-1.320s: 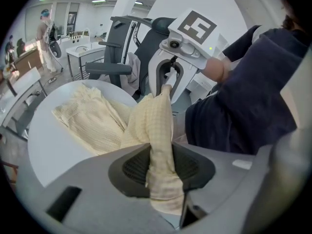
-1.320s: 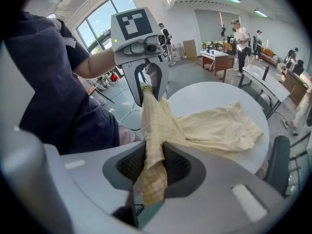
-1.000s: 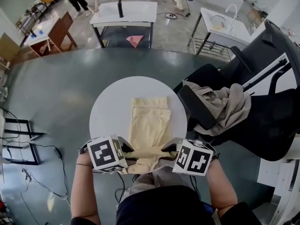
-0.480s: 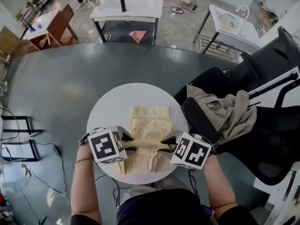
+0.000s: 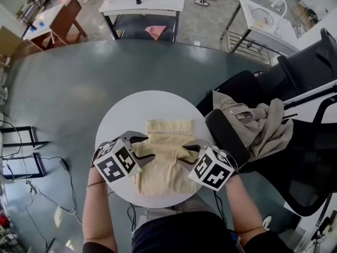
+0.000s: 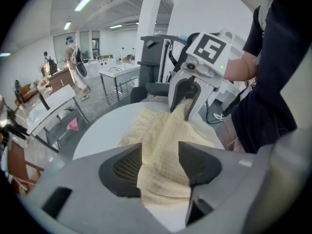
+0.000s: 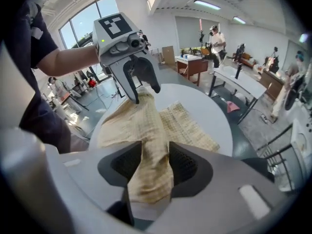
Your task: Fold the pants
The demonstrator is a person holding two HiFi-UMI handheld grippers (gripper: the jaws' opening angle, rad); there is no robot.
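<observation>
1. Lying on the round white table [image 5: 131,109], the pale yellow pants [image 5: 166,167] reach from about the table's middle to its near edge, right in front of the person.
2. The far end of the pants lies flat and square, while a raised crease runs across the cloth between the two grippers.
3. The left gripper [image 5: 141,145] is at the left side of the pants, pointing steeply down and in toward the cloth.
4. Its jaws have just been opening. In the left gripper view a loose fold of the pants [image 6: 165,150] sits between the spread pads, so that gripper [image 6: 160,162] is released rather than clenched on it.
5. The right gripper [image 5: 187,153] is at the right side of the pants, facing the left one across the crease.
6. Its jaws have also just been opening. In the right gripper view a bunched strip of the pants [image 7: 151,145] hangs in the gap of this gripper [image 7: 155,162], and the left pad's mesh is bare, so the hold is let go.
7. Past the table's right edge, a black chair [image 5: 300,157] carries a heap of beige clothing [image 5: 258,123].
</observation>
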